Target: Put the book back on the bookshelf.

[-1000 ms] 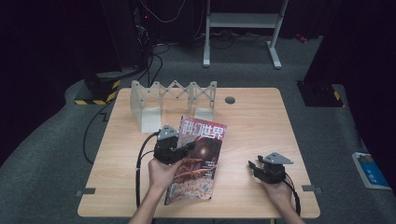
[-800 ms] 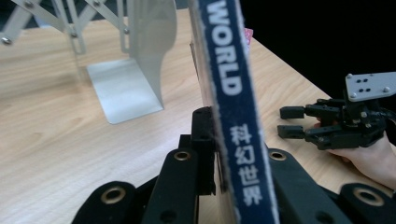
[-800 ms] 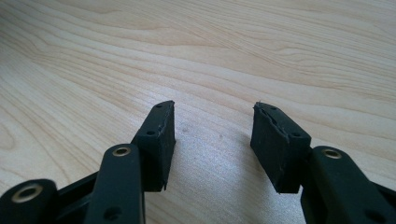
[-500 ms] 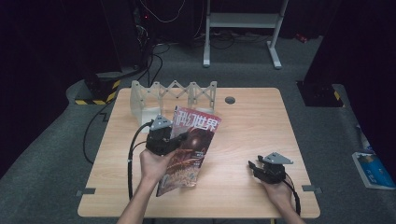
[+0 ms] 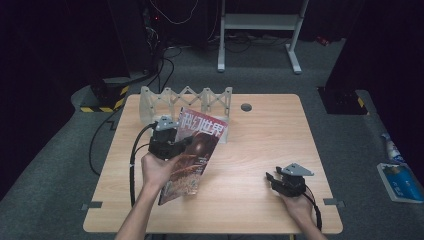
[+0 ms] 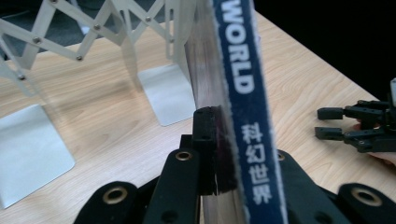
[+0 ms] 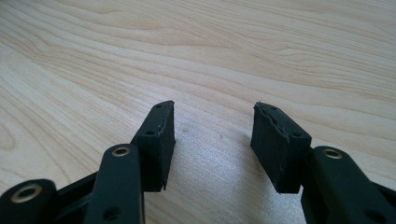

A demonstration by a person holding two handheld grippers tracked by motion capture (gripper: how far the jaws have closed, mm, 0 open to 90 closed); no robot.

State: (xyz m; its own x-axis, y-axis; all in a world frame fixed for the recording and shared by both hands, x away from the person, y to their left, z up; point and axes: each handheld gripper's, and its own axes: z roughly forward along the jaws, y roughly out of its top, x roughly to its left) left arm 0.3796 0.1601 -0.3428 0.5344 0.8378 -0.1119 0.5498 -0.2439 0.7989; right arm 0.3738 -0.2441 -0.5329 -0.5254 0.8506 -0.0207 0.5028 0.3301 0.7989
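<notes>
One rack (image 5: 186, 102) serves as the reference. Left gripper (image 5: 172, 142), just in front of the rack, is clamped on a magazine (image 5: 192, 152) near its spine edge. Magazine long axis tilts up and forward, top end touching or almost touching the rack's right slots. Left gripper view shows the spine (image 6: 245, 116) on edge beside a rack plate (image 6: 168, 93); contact cannot be confirmed. Right gripper (image 5: 274, 180), well apart to the right, rests on the table (image 5: 270, 130), jaws spread and empty.
</notes>
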